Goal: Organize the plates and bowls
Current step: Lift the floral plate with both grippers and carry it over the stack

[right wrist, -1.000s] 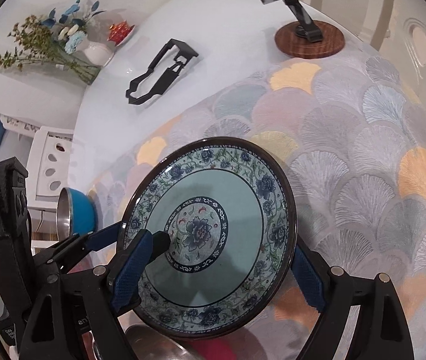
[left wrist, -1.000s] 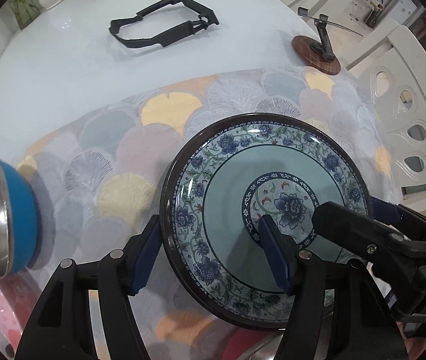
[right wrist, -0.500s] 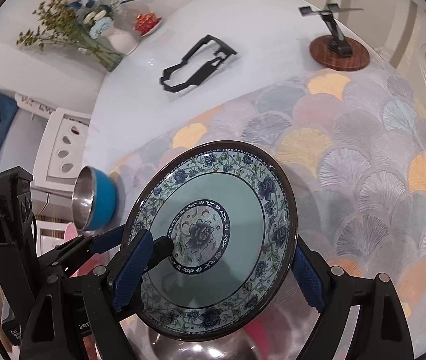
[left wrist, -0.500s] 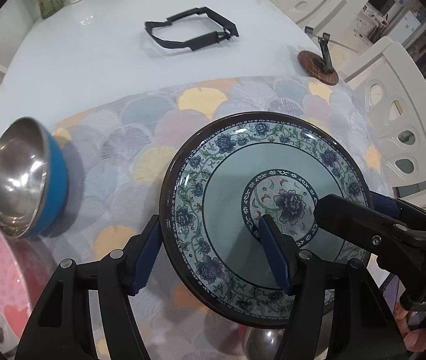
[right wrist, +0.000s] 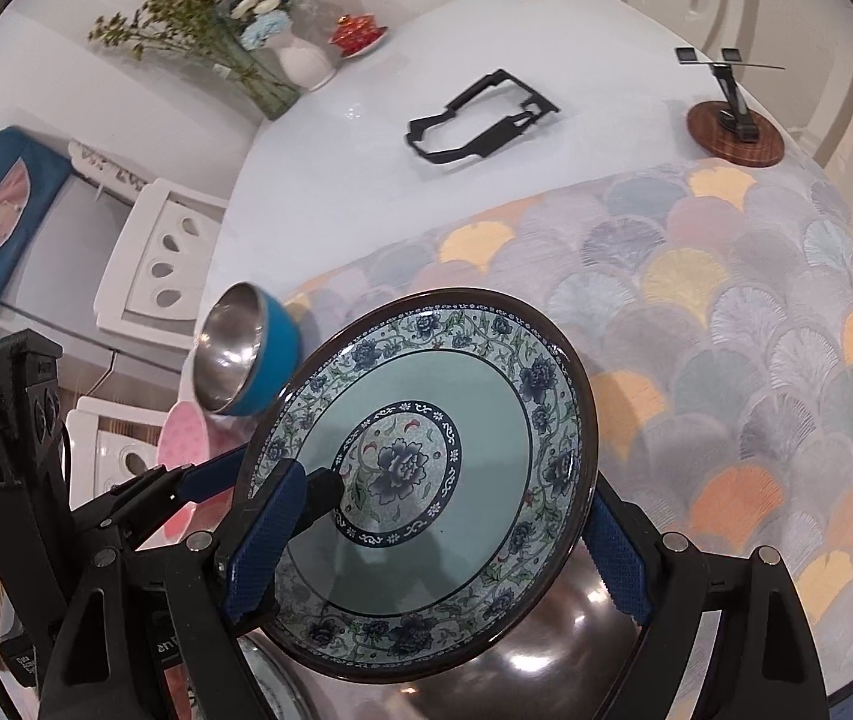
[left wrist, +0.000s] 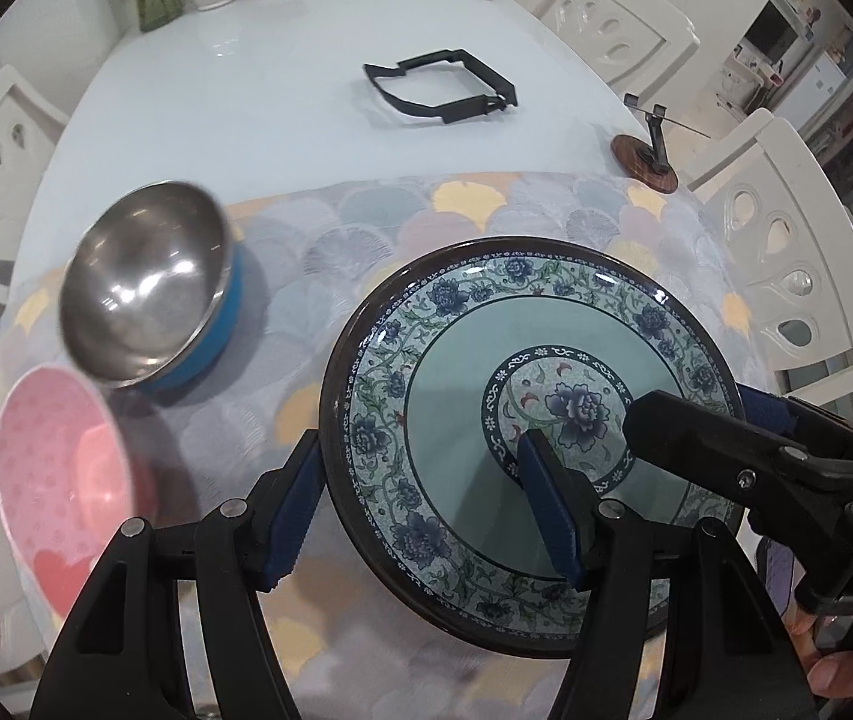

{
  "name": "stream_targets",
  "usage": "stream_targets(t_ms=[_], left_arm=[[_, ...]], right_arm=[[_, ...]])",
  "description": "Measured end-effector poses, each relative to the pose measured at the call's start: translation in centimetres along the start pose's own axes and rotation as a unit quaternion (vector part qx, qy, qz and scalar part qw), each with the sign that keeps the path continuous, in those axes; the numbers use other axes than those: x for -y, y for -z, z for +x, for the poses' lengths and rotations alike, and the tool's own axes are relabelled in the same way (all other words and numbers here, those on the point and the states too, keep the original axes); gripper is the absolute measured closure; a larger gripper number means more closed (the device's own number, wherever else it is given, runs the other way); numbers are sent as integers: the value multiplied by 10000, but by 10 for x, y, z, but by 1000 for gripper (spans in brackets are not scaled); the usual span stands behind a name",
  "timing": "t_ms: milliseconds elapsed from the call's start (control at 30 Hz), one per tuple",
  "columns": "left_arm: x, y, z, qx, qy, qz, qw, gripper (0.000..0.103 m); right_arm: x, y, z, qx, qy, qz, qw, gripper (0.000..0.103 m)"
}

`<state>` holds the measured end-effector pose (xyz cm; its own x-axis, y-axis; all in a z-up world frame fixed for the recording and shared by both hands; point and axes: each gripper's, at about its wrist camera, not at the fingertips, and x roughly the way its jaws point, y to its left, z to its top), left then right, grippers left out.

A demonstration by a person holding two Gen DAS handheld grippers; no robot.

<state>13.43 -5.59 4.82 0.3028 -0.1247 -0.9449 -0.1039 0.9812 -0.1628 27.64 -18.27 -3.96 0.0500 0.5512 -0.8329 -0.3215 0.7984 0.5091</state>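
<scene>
While the left wrist view looks down its fingers, the left hand-held gripper [left wrist: 423, 507] is clamped on the near-left rim of the round blue-and-white floral porcelain plate [left wrist: 462, 396], one pad outside, one on the face. The right hand-held gripper [left wrist: 690, 420] pinches the opposite rim, so the plate hangs above the fan-patterned cloth [left wrist: 378, 222] on the bench. A steel bowl with a blue outer shell [left wrist: 150, 291] and a pink dotted bowl [left wrist: 54, 480] sit to the left.

In the right wrist view, the same plate [right wrist: 486, 420] is tilted, held between the right gripper's blue pads, above a large steel bowl [right wrist: 570, 642].

Risk, as I judge it: glazed rim and two separate grips. If the hands twist or pull unevenly, the plate could slip and strike the steel bowl below.
</scene>
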Motion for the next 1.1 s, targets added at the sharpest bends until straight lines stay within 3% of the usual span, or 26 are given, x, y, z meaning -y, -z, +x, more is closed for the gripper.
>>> stream_targets(t_ms=[633, 1100], left_arm=[[-84, 80, -64, 60, 47, -266, 9996, 41], [-125, 134, -94, 109, 211, -335, 9992, 41]], right_arm=[[-106, 72, 8, -125, -52, -405, 9991, 16], [-154, 125, 14, -294, 53, -583, 9978, 16]])
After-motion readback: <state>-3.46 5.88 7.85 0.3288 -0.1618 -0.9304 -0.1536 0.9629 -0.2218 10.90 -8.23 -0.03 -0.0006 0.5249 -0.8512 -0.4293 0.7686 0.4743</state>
